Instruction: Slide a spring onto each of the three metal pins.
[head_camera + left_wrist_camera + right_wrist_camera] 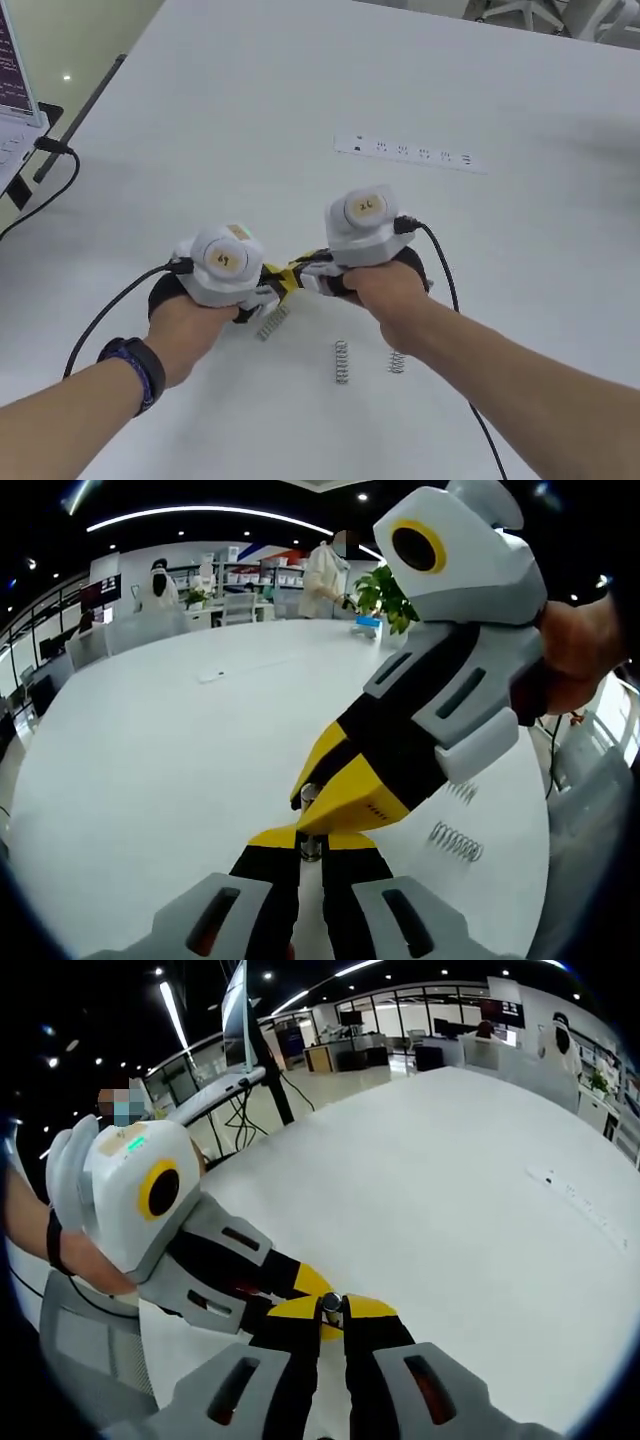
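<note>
Left gripper [313, 842] and right gripper [331, 1310] both clamp a metal pin [330, 1303] mid-frame; three springs [272, 322] [341, 361] [397, 362] lie loose below, so I reckon none fitted.

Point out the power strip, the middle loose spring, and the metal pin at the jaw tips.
power strip [408, 153]: head view, centre of its top.
middle spring [341, 361]: head view, mid-coils.
metal pin [331, 1304]: right gripper view, round end between the jaw tips.

Open-plan office, white table [300, 80], desks [340, 1058], ceiling strip lights [200, 515]

Matt white table [300, 80], metal pin [330, 1305], metal springs [341, 361]
</note>
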Demonstrator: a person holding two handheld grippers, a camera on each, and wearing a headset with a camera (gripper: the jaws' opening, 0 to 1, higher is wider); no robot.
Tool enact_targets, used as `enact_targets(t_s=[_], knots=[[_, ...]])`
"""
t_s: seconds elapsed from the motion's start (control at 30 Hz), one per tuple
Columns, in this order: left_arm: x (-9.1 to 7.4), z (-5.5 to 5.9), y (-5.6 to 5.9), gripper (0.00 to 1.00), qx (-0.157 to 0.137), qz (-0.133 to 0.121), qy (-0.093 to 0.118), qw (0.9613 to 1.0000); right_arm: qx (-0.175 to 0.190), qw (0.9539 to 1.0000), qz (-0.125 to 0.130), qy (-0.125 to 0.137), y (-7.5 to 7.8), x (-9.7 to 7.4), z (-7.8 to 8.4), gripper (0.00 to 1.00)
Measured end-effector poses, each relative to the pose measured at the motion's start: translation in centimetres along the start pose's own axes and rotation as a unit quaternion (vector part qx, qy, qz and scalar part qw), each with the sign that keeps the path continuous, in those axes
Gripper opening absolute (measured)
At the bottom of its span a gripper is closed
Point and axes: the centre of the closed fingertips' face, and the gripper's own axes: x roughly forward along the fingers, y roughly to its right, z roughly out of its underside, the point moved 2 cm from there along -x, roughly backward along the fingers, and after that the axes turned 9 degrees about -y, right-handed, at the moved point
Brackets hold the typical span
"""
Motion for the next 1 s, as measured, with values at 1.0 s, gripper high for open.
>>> enact_targets(t_s=[1.0], knots=[[0.26, 0.61, -0.21, 0.00, -0.013, 0.006, 0.003, 0.9999, -0.019, 0.9998, -0.002, -0.004, -0.29, 0.72, 0.11, 0.07]])
